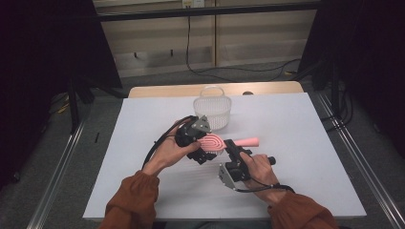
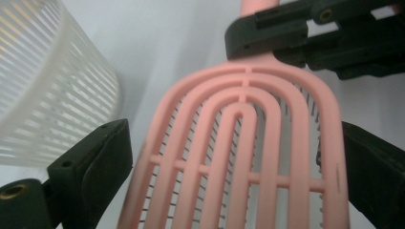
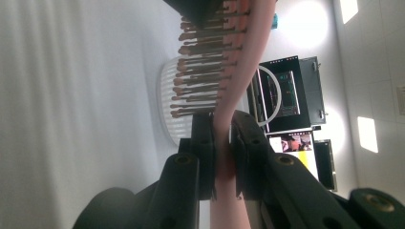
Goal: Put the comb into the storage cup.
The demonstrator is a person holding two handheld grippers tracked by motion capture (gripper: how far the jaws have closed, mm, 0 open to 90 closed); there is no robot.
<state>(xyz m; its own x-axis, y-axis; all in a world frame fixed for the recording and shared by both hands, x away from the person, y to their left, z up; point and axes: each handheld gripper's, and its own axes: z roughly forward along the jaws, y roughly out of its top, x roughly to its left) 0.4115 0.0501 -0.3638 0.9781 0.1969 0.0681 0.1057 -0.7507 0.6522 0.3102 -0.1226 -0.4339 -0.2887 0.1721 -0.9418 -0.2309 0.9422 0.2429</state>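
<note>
My left tongs (image 1: 203,143) stood spread on either side of the pink slotted plastic hairbrush (image 1: 220,142), one jaw at each edge of its oval head; in the left gripper view there was a gap on the near side, and on the far side I could not tell whether the jaw touched. The brush hung just above the white desk (image 1: 296,157), in front of the white ribbed plastic basket (image 1: 212,110), which sat a little farther from me and slightly left of the brush head. Its long axis ran left to right, head toward my left hand (image 1: 174,152), handle pointing right past my right tongs (image 1: 232,145). Those were pressed together on the neck where the head meets the handle, bristles showing beyond the jaws in the right gripper view. I judged the right carried the brush, and my left hand was nearer the basket.
</note>
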